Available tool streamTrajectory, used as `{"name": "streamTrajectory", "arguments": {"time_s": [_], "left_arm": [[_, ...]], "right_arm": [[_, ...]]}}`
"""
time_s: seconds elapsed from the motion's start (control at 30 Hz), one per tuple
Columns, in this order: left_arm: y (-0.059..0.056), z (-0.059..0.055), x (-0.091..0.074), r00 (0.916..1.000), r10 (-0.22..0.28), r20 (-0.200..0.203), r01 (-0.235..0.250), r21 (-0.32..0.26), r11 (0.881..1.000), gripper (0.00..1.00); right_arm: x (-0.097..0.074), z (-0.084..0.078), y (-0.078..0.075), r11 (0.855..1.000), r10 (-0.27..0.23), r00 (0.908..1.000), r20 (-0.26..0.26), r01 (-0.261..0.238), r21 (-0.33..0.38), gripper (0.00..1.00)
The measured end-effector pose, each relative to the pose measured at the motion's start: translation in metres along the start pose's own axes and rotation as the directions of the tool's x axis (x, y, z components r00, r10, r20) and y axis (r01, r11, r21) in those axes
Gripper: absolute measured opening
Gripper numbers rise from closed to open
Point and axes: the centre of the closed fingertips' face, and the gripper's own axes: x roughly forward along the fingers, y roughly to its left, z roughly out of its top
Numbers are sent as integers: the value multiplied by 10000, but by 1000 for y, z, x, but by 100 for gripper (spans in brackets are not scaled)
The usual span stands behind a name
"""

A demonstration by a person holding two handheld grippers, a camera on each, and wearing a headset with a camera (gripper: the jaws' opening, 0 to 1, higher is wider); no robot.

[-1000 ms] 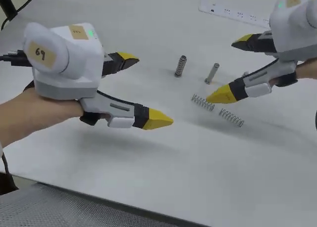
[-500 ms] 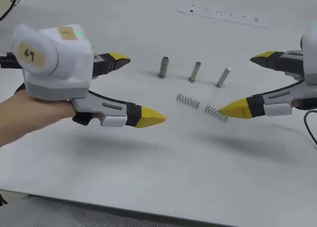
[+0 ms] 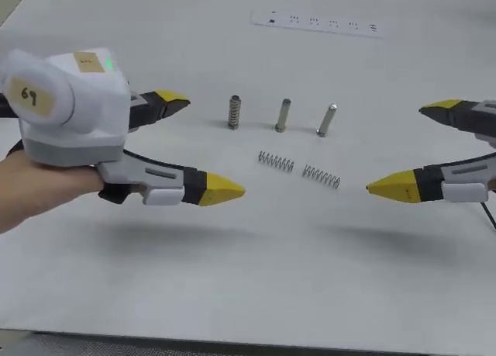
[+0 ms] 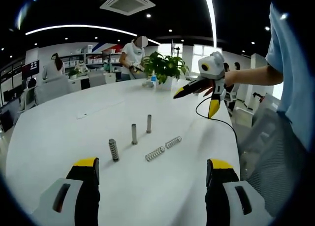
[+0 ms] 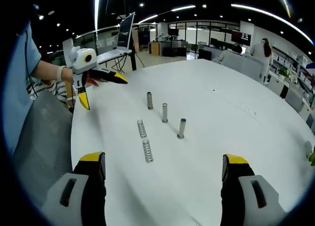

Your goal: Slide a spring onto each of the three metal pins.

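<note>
The first pin (image 3: 235, 100) already carries a spring (image 3: 234, 114); two bare pins (image 3: 284, 115) stand beside it, and two loose springs (image 3: 276, 161) lie on the surface (image 3: 248, 263) just in front. My left tool (image 3: 214, 146) and right tool (image 3: 396, 148) hover spread and empty. Next, I'd pinch one spring.

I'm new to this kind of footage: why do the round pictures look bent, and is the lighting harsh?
Head view: soft, even light; faint diffuse shadows on the table under the left gripper and right gripper; a loose spring looks sharp. Left gripper view: fisheye bows the table edge and a ceiling light strip. Right gripper view: same bowing.
</note>
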Motion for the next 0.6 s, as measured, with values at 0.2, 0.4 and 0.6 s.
{"name": "streamTrajectory", "arguments": {"time_s": [0.2,0.4,0.6], "left_arm": [[-2,-4,3,9995,-183,-246,185,92,9998,86],[-3,-4,8,9990,-308,-330,313,148,9994,86],[0,-5,12,9986,-385,-364,390,129,9992,85]], "right_arm": [[-15,-10,-1,9990,-246,9996,106,242,364,98],[-24,-17,0,9970,-474,9988,143,464,627,99],[-31,-19,-2,9940,-684,9974,218,663,865,99]]}}
